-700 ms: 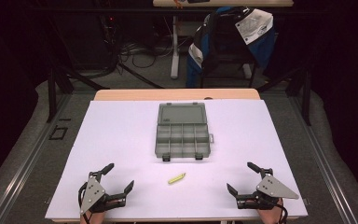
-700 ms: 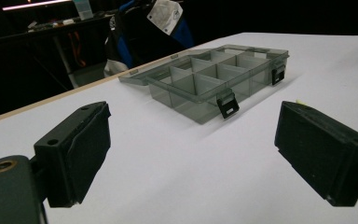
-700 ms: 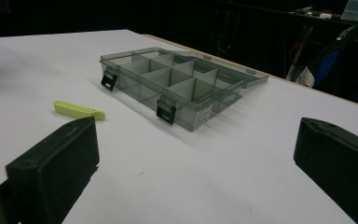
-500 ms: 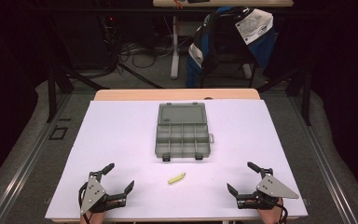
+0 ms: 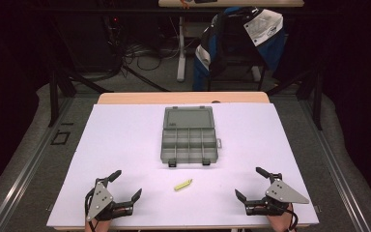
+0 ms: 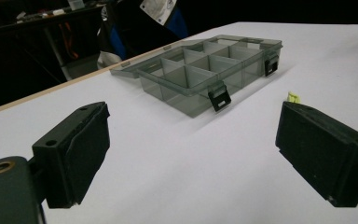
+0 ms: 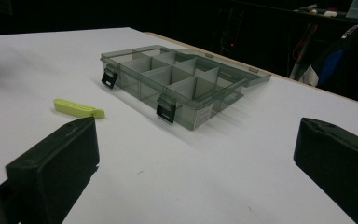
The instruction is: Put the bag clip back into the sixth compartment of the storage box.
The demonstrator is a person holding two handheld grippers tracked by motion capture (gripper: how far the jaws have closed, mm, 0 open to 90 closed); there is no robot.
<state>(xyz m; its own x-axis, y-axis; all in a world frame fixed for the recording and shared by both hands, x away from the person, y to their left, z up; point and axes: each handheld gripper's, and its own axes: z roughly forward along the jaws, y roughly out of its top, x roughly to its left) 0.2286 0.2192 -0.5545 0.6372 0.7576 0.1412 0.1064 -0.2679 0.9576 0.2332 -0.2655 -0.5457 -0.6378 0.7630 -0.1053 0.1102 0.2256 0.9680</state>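
Both grippers empty, jaws wide, at the near edge.

Left gripper (image 5: 124, 186) and right gripper (image 5: 252, 182) flank the yellow clip (image 5: 183, 184), which lies flat between them, near the open box (image 5: 189, 145). Being thin and low, the clip could slide or flip away under a shallow pinch.

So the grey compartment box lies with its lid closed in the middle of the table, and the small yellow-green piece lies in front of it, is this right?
Not quite: the lid is open, folded back flat behind the compartment box, so the dividers are exposed. The high view shows this, and the right gripper view confirms it. The rest holds: the box lies mid-table and the small yellow-green piece lies in front of it.
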